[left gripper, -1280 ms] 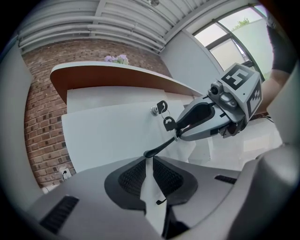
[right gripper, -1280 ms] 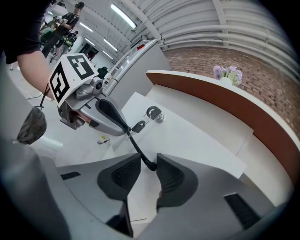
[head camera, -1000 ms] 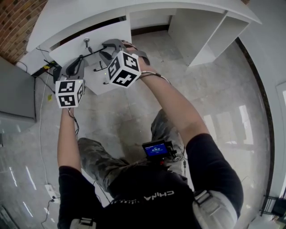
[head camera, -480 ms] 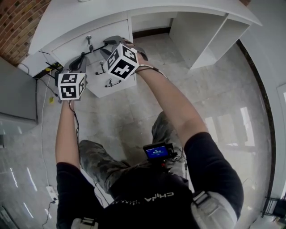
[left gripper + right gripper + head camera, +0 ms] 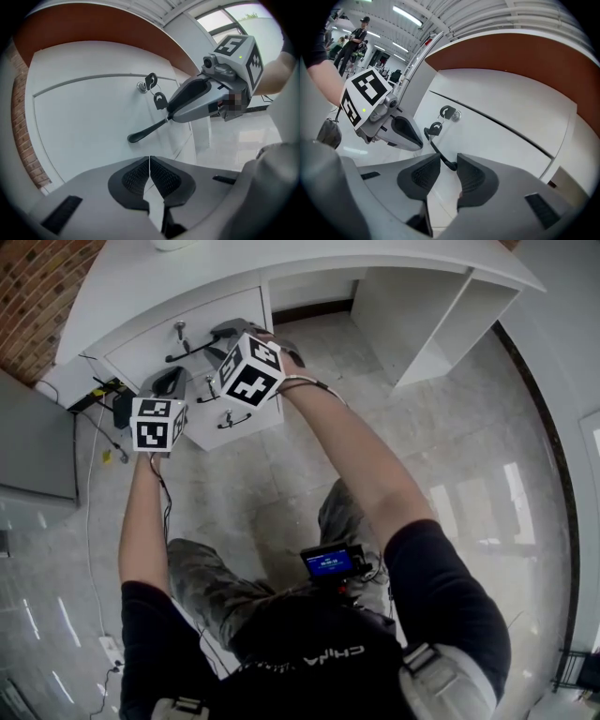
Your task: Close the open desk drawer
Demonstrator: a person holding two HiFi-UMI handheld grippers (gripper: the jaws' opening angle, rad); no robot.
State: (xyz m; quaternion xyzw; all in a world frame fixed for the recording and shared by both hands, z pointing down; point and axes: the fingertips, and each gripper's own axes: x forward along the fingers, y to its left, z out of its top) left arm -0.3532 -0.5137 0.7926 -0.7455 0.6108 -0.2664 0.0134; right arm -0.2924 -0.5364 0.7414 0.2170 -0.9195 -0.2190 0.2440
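Left gripper (image 5: 172, 378): jaws pressed together, nothing in them, parked near the left part of the white flat-fronted top desk drawer (image 5: 141, 345); we can't tell whether it touches the front

The drawer is what has changed. A second ago it stood well out, with a dark gap under the white desk top (image 5: 169, 277). Half a second ago it was mostly in. Now the front sits back under the desk edge and only a thin seam shows above it. We read that as shut or very nearly so

The small dark keys in the lock (image 5: 151, 80) hang above the thin black bar handle (image 5: 140, 135)

Right gripper (image 5: 447, 176): jaws part open, with the handle's near end sitting in the gap and the pads not clamped on it. We can't confirm contact. It has moved in with the drawer since a second ago

For the task, the push looks essentially done. What we judge is left is a check that the front is flush, then backing both grippers off without snagging the handle or the keys
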